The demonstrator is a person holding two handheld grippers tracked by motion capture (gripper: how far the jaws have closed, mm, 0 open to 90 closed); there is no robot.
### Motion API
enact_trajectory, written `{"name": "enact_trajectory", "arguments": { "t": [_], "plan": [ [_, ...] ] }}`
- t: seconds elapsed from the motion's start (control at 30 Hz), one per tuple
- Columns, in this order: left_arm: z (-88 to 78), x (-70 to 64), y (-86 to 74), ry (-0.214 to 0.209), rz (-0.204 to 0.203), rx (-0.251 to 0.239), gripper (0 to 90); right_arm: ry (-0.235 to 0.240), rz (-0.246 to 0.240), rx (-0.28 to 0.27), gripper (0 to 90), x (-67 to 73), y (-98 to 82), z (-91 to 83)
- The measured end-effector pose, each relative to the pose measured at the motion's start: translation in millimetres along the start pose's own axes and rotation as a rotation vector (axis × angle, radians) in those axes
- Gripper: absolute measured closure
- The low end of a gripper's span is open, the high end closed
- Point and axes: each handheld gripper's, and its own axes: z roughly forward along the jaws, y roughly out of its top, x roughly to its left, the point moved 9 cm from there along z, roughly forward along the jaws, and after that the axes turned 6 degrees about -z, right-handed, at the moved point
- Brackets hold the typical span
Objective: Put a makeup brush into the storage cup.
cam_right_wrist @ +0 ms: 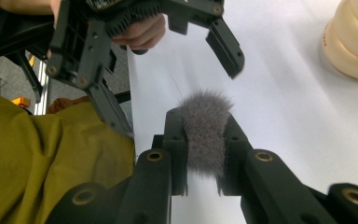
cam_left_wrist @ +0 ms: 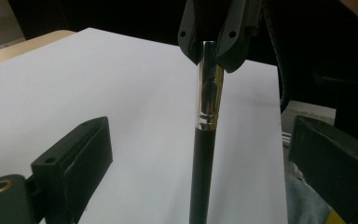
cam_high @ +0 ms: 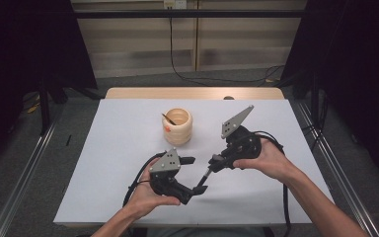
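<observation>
Left tongs point(cam_high: 193, 174) stood wide open around the handle end of the makeup brush point(cam_high: 206, 174), pads off it, apparently placed to receive a hand-over above the white surface point(cam_high: 118, 148). Right tongs point(cam_high: 214, 160) were clamped on the brush's grey bristle head point(cam_right_wrist: 204, 133), holding it slanted in the air towards the left. The dark stick in the cream holder point(cam_high: 177, 126) behind was too small to identify.

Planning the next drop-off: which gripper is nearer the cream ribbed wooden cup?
Right. The right gripper, shut on the bristle end of a black-handled makeup brush, sits right of and below the cup; the open left gripper is further toward the person.
</observation>
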Motion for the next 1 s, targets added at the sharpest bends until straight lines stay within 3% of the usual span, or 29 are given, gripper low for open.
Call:
{"name": "enact_trajectory", "arguments": {
  "t": [0.3, 0.63, 0.83, 1.0],
  "plan": [
    [8.1, 4.0, 3.8, 0.003, 0.022, 0.023, 35.2, 0.002, -0.007, -0.004, 77.4, 0.2, 1.5, 1.9],
    [10.3, 0.7, 7.3, -0.049, 0.003, 0.027, 65.0, 0.000, -0.005, -0.009, 77.5, 0.3, 3.0, 1.8],
    [9.9, 0.2, 7.2, -0.070, -0.005, 0.028, 77.2, -0.003, -0.003, -0.010, 77.4, -0.1, 3.3, 2.4],
    [9.9, -0.7, 6.6, -0.071, -0.001, 0.029, 78.1, 0.000, -0.008, -0.015, 77.4, -0.1, 3.4, 3.2]
  ]
}}
